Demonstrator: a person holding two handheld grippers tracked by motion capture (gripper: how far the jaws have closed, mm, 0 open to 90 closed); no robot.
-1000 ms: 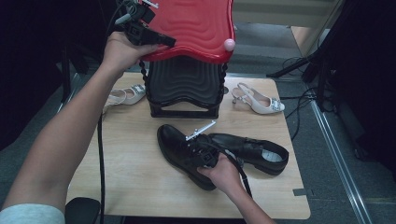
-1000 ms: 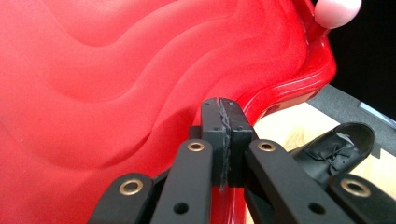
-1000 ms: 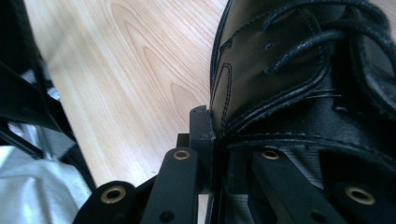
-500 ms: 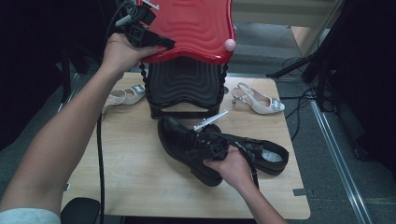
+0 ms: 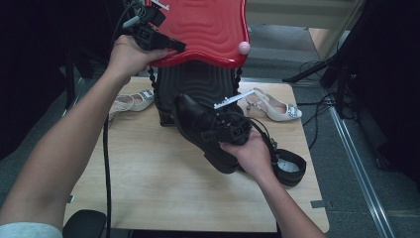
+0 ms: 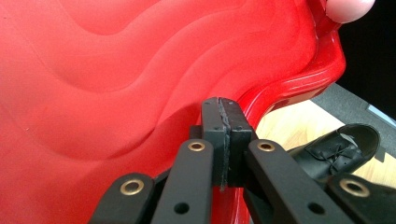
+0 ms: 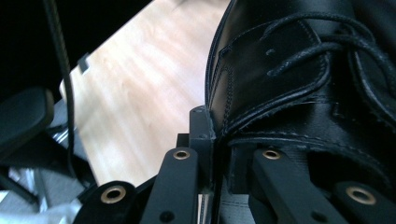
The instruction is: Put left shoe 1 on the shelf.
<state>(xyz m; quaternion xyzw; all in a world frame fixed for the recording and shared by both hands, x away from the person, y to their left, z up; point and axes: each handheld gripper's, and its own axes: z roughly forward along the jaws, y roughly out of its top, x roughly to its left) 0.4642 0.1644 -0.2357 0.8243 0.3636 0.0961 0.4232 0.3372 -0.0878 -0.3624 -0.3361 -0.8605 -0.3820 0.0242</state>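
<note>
A black ribbed box (image 5: 198, 82) stands at the table's back, its red wavy lid (image 5: 208, 29) raised. My left gripper (image 5: 171, 47) is shut on the lid's left edge; in the left gripper view the pads (image 6: 223, 135) press together at the red rim (image 6: 299, 84). My right gripper (image 5: 225, 129) is shut on the collar of a black lace-up shoe (image 5: 195, 119) and holds it off the table, toe toward the box front. In the right gripper view the jaws (image 7: 217, 140) pinch the shoe's leather edge (image 7: 280, 93). A second black shoe (image 5: 289, 166) lies at the right.
A pale heeled sandal (image 5: 131, 101) lies left of the box and another (image 5: 275, 106) to its right. A pink knob (image 5: 243, 47) sits on the lid's rim. The wooden table (image 5: 148, 173) has bare room at the front left. Cables run on the floor at right.
My right gripper has lifted the black shoe off the table and carried it up and back toward the box. The left gripper still holds the red lid up.
</note>
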